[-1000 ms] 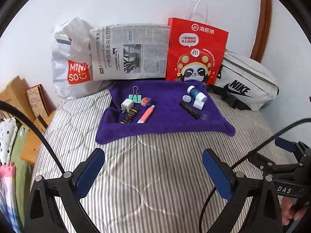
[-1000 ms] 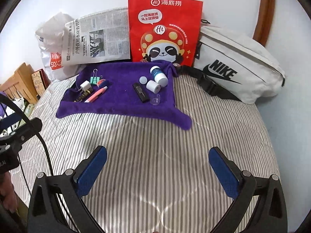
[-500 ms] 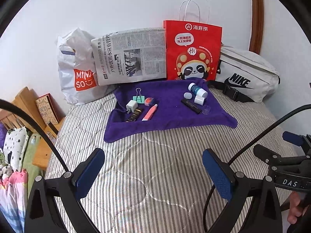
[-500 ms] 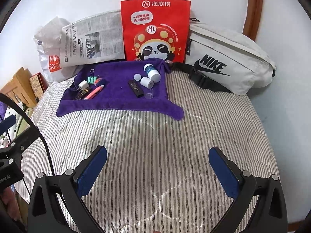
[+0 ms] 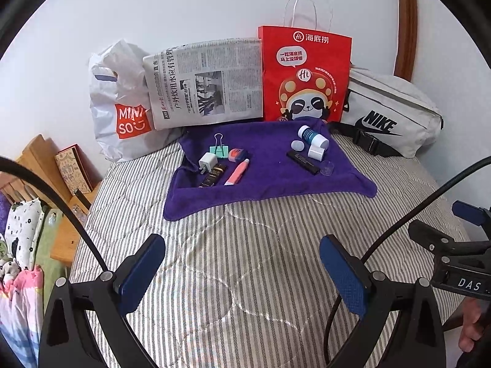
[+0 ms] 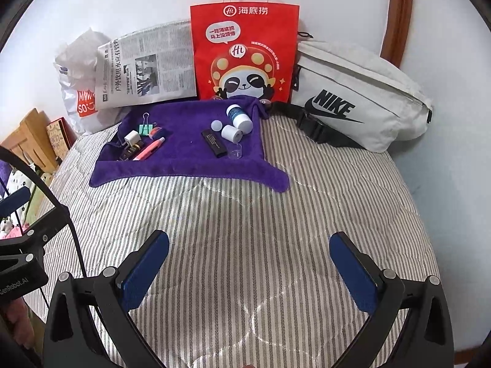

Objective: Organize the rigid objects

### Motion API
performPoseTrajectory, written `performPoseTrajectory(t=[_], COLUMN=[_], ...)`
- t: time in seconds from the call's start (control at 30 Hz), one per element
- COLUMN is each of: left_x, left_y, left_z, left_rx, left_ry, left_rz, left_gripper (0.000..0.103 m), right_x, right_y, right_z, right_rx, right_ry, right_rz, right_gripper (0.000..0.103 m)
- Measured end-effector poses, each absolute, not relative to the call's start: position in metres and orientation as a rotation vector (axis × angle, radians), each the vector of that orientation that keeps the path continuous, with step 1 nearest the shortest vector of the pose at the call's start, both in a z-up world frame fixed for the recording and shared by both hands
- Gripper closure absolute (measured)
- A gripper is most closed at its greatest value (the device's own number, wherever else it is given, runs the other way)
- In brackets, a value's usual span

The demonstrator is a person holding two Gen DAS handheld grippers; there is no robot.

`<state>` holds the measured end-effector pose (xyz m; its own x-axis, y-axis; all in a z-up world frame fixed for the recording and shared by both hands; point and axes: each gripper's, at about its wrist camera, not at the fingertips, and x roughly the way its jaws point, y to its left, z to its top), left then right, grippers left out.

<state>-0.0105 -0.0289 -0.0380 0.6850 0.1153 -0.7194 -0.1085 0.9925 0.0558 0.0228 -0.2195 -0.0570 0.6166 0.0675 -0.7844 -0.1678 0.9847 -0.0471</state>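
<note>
A purple towel (image 5: 264, 184) (image 6: 184, 165) lies on the striped bed with small items on it. Its left group holds a green binder clip (image 5: 218, 150), a white charger plug (image 5: 206, 162), a dark tube (image 5: 214, 175) and a pink pen (image 5: 237, 171). Its right group holds a blue-labelled bottle (image 6: 238, 116), a white cap (image 6: 216, 125), a white cylinder (image 6: 232, 133), a black stick (image 6: 214, 143) and a clear cup (image 6: 235, 152). My left gripper (image 5: 242, 271) and right gripper (image 6: 249, 271) both stand open over the bare bed, well short of the towel, holding nothing.
Against the wall lean a white shopping bag (image 5: 122, 107), a newspaper (image 5: 205, 82), a red paper bag (image 5: 303, 73) and a grey waist bag (image 5: 389, 113). Wooden furniture and a box (image 5: 73, 168) stand left of the bed. Striped bedding (image 6: 245, 214) lies open in front.
Both grippers have drawn back and risen a little, so the towel and bags look smaller and more wall shows. Both stay open; nothing on the towel has moved.
</note>
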Motion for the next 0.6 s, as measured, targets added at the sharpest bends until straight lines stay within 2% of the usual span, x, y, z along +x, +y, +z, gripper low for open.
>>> performPoseTrajectory(t=[0.6], left_x=[-0.0103], left_y=[-0.0278], left_z=[-0.0384], left_rx=[-0.013], left_ry=[0.818], left_rz=[0.116], left_gripper=[0.001], right_x=[0.0216], right_y=[-0.2169], right_z=[-0.0585], right_rx=[-0.131], right_ry=[0.902], right_rz=[0.154], right_gripper=[0.0])
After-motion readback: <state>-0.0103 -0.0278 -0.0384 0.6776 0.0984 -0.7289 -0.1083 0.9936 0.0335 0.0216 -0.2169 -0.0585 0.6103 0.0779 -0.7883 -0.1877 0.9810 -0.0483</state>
